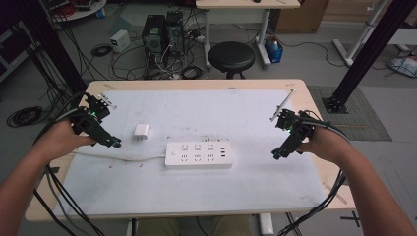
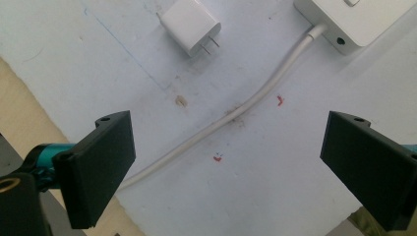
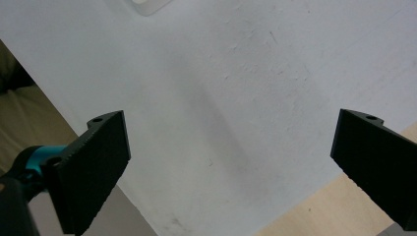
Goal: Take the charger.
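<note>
A white power strip (image 1: 198, 154) lies flat in the middle of the white mat (image 1: 206, 187), its white cable (image 1: 118, 158) running off to the left. A small white plug adapter (image 1: 141, 131) rests just up and left of it. My left gripper (image 1: 115, 143) hovers left of the strip and near the adapter, open and empty; its view has the adapter (image 2: 192, 26), the cable (image 2: 236, 113) and a corner of the strip (image 2: 354, 19) ahead of its wide-apart jaws. Open too, my right gripper (image 1: 276, 154) hangs to the right of the strip over bare mat (image 3: 236, 98).
The mat covers a wooden table (image 1: 314, 105) whose edges show on all sides. Beyond the far edge stand a black stool (image 1: 231, 56), computer towers (image 1: 162, 32) and tangled floor cables. A black frame post (image 1: 366, 51) rises at the right.
</note>
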`<state>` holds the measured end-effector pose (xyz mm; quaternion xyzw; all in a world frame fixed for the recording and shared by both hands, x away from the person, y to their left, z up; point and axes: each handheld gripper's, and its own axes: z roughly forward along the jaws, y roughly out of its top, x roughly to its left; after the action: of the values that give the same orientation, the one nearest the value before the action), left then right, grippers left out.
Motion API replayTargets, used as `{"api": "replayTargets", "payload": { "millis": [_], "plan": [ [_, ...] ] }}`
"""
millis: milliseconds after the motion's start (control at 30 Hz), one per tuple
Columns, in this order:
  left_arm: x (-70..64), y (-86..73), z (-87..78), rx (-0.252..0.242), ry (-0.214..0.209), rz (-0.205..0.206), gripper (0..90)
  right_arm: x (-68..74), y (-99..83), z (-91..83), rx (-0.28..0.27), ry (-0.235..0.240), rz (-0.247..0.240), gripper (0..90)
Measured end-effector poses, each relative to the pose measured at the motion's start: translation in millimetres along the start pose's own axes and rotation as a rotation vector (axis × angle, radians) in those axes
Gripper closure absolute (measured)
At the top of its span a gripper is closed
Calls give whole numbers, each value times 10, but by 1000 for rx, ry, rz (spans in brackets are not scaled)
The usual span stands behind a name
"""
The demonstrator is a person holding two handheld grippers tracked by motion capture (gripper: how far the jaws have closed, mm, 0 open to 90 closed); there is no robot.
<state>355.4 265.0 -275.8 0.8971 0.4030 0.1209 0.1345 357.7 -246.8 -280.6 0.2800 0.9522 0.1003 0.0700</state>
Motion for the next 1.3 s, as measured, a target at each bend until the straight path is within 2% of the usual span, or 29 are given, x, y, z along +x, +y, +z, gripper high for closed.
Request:
{"api": "replayTargets", "payload": {
  "millis": [233, 567, 600, 767, 833, 867, 967, 1000, 1067, 1200, 1233, 1300],
  "plan": [
    [-10, -15, -8, -8, 13, 23, 63, 18, 13, 3, 1, -3, 1, 8],
    [33, -57, -3, -29, 19, -9, 63, 23, 72, 29, 9, 3, -6, 8],
    [36, -58, 6, -32, 20, -30, 63, 24, 74, 23, 9, 1, -4, 8],
    [43, -37, 16, -43, 32, -63, 63, 32, 81, 12, 1, 2, -8, 8],
    [51, -1, 36, -43, 44, -93, 63, 36, 79, 14, 8, -2, -11, 8],
    [51, -1, 36, -43, 44, -93, 63, 36, 79, 14, 8, -2, -11, 8],
    [62, 46, 70, -49, 53, -126, 63, 33, 81, 21, 7, -4, -10, 8],
    [72, 84, 109, -49, 55, -146, 63, 14, 84, 30, 8, -3, -19, 8],
    [77, 105, 133, -50, 55, -156, 63, 13, 87, 37, 7, -3, -14, 8],
    [110, 201, 257, -54, 47, -203, 63, 3, 104, 66, 16, -3, -24, 8],
    [130, 258, 325, -53, 43, -234, 63, 6, 112, 79, 20, -6, -30, 8],
    [140, 288, 358, -52, 41, -250, 63, 6, 115, 84, 22, -6, -30, 8]
  ]
}}
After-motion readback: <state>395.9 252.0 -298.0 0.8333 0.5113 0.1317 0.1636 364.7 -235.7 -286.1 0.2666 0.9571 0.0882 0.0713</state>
